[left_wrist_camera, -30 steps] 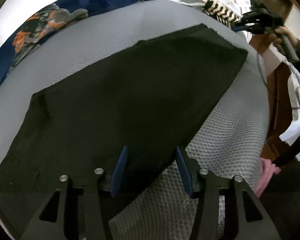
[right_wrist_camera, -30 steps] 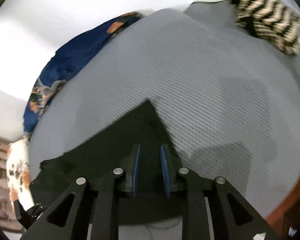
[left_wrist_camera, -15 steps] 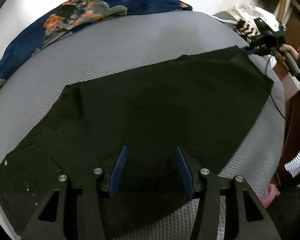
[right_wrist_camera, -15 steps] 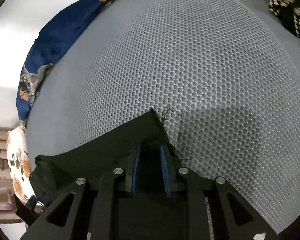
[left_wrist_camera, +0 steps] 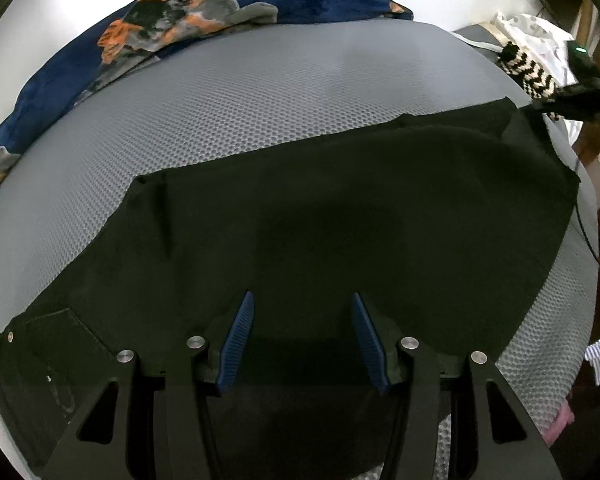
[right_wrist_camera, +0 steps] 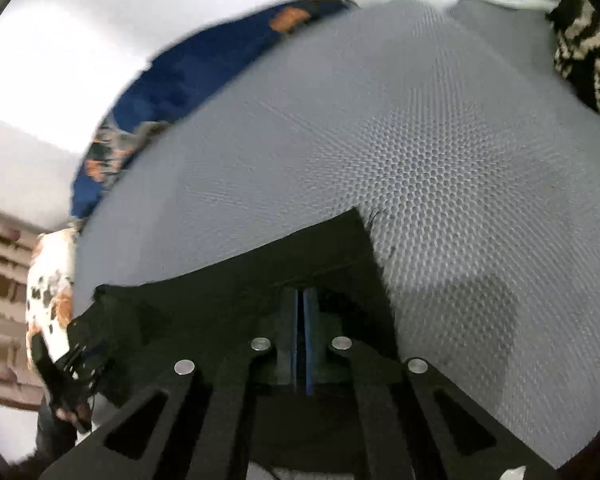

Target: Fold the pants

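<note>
The right gripper (right_wrist_camera: 301, 344) has just snapped together on the hem corner of the black pants (left_wrist_camera: 340, 220), ready to fold, while the left gripper (left_wrist_camera: 302, 340) hovers apart above their waist end.

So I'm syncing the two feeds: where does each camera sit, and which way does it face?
Left wrist: on the left gripper, looking steeply down over the black pants; its own open blue fingers show, plus the right gripper far right.
Right wrist: on the right gripper, looking down at a pants corner; jaws just closed on the fabric.
Shared: pants, grey mat, blue floral blanket.
</note>
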Available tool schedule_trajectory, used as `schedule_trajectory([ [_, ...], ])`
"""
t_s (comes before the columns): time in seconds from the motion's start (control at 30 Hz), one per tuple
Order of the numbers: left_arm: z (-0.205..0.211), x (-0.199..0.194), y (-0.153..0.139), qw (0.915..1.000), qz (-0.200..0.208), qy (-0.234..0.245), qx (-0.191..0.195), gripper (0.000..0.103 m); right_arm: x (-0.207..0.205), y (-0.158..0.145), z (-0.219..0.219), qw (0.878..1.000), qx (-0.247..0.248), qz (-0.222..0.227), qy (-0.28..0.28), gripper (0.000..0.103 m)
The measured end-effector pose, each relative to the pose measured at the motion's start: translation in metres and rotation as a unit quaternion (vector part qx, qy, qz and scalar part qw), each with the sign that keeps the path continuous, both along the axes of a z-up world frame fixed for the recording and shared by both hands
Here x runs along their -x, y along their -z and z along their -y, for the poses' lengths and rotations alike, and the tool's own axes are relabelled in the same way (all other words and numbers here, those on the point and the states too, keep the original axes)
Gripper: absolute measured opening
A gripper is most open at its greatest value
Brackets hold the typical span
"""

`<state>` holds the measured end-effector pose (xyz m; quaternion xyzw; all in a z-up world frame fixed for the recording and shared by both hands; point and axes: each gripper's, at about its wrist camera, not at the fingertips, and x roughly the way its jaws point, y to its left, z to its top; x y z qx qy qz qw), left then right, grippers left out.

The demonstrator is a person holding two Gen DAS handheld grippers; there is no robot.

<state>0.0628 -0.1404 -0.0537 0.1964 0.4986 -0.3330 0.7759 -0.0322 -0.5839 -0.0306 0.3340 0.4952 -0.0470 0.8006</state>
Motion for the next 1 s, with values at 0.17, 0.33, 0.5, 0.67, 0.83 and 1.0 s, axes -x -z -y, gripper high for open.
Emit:
schedule_trajectory([
  [0.17, 0.0, -0.003, 0.005, 1.0, -0.001, 0.0, -0.002, 0.052, 0.044, 0.007, -0.028, 0.999, 0.003, -0.003, -0.048, 0.002],
  [0.33, 0.003, -0.002, 0.009, 1.0, 0.002, 0.004, -0.008, 0.052, 0.065, 0.047, -0.066, 0.992, 0.007, -0.074, -0.097, 0.001],
  [0.5, 0.006, 0.001, 0.013, 0.9998, 0.006, 0.01, -0.015, 0.052, 0.068, 0.033, -0.045, 0.999, 0.0, -0.032, -0.042, 0.007],
  [0.67, 0.005, 0.002, 0.013, 0.9998, 0.006, 0.01, -0.015, 0.052, 0.048, 0.016, -0.003, 1.0, -0.017, 0.001, 0.014, 0.032],
  [0.83, 0.004, 0.005, 0.012, 0.9998, 0.008, 0.003, -0.02, 0.052, -0.001, 0.019, 0.028, 0.999, -0.032, -0.014, 0.023, 0.032],
  [1.0, 0.001, 0.005, 0.013, 0.9996, 0.009, -0.004, -0.026, 0.052, -0.03, 0.04, 0.045, 0.995, -0.084, -0.044, 0.021, 0.032],
])
